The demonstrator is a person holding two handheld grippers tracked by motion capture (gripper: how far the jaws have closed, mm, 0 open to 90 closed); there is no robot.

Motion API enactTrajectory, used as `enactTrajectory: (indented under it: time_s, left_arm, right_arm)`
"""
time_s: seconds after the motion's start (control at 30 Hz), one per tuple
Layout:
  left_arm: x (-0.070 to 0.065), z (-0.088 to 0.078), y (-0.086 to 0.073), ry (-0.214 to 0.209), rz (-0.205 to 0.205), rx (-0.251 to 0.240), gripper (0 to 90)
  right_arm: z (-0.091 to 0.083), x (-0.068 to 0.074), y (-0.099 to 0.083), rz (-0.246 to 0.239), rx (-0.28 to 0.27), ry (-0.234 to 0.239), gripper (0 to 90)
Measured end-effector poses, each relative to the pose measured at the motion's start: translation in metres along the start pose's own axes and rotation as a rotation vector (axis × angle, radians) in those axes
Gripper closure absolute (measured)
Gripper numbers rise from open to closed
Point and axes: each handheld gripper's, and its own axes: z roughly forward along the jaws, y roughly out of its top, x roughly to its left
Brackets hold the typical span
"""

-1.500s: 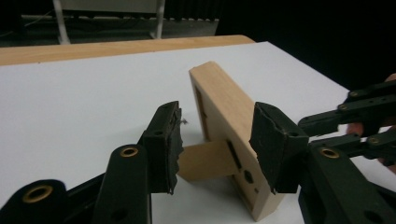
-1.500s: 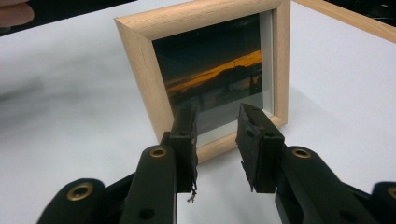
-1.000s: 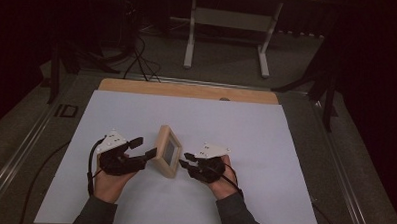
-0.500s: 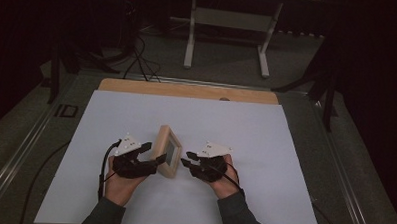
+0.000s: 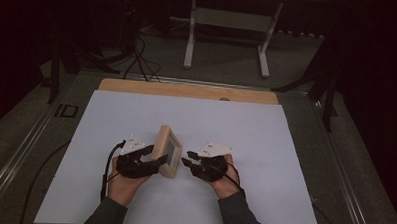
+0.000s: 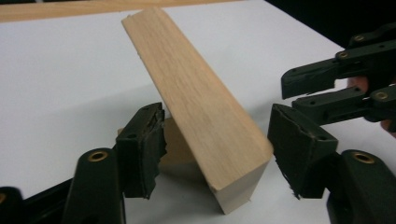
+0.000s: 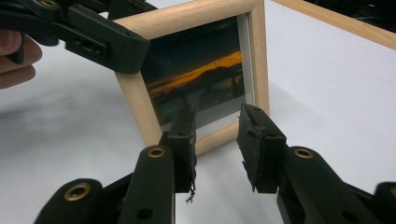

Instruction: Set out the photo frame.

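Picture frame (image 5: 167,152), light wood with a glazed sunset print, stands on edge on the white table sheet (image 5: 265,144), tilted, between the 2 grippers.

Left gripper (image 5: 152,161): held in the person's left hand (image 5: 121,182), pointing at the rear side of the frame. In the left gripper view (image 6: 212,158) the wooden side of the frame (image 6: 196,98) runs up and away between the 2 jaws. The jaws stand wide. The left-hand pad (image 6: 144,147) sits just beside the wood, with the frame's rear prop directly behind it; contact cannot be confirmed. The right-hand pad (image 6: 296,149) stands apart from the frame's near corner, with a visible gap. No grip on the frame is seen.

Right gripper (image 5: 190,159): held in the right hand (image 5: 224,175), pointing at the glazed face. In the right gripper view (image 7: 215,142) the frame (image 7: 196,70) stands just ahead of the jaw tips, its lower rail directly beyond them. The jaws are about half parted with nothing between the pads (image 7: 254,140); they hold nothing.

The left gripper's jaw crosses the frame's upper left corner in the right gripper view (image 7: 98,32). The right gripper appears beyond the frame, at the right, in the left gripper view (image 6: 336,79).

A wooden strip (image 5: 187,90) lines the sheet's far edge, well apart from both grippers.
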Motion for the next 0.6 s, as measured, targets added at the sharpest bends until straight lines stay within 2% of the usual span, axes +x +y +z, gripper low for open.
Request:
enactTrajectory:
  time_s: [0.17, 0.6]
  left_arm:
    - [0.001, 0.0005, -0.0001, -0.018, -0.019, 0.01, 44.4]
    - [0.0038, 0.0006, -0.0007, -0.041, -0.05, 0.015, 47.6]
  right_arm:
    - [-0.0016, -0.0011, 0.0004, 0.003, -0.003, -0.004, 66.7]
    - [-0.0044, -0.003, 0.0011, 0.006, -0.012, -0.008, 66.6]
